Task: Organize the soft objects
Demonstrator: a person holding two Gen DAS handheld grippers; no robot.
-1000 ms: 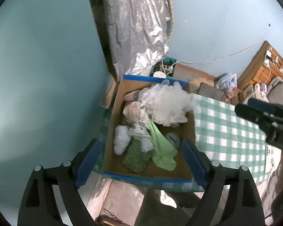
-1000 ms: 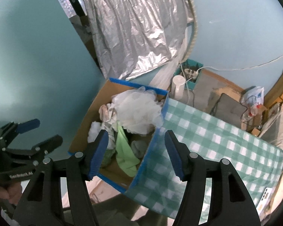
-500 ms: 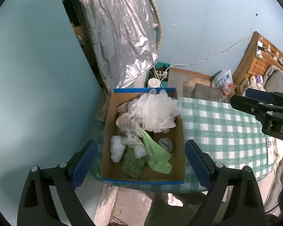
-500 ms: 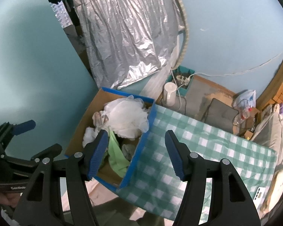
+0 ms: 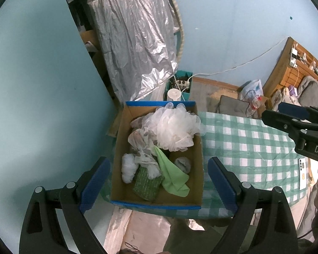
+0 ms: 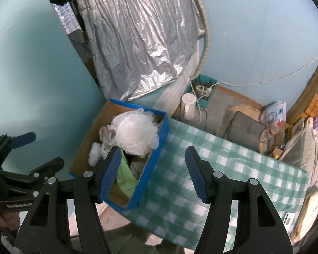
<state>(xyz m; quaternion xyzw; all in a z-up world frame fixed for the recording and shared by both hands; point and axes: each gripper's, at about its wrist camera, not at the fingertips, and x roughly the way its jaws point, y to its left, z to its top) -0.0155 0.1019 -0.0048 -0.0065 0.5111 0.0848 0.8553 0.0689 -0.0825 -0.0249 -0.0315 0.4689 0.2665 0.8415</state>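
A cardboard box (image 5: 120,148) with blue-taped rims stands at the left end of the checked table (image 5: 254,148). In it lie a white mesh bath puff (image 5: 173,129), a light green cloth (image 5: 171,175), a dark green scrub pad (image 5: 147,185), a white fluffy ball (image 5: 128,167), crumpled clear plastic (image 5: 146,160) and a grey round piece (image 5: 182,164). My left gripper (image 5: 159,186) is open and empty, well above the box's near end. My right gripper (image 6: 153,172) is open and empty, above the box's right wall (image 6: 152,160); the puff (image 6: 135,137) shows there too.
A silver foil sheet (image 5: 137,38) hangs on the blue wall behind the box. On the floor are a white cylinder (image 5: 174,94), a teal bin with a power strip (image 5: 181,82) and a grey cushion (image 5: 233,105). A white phone (image 5: 302,173) lies at the table's right end.
Both grippers have risen and drawn back from the box, so the box looks smaller and more of the wall and floor shows. Both stay open and empty.
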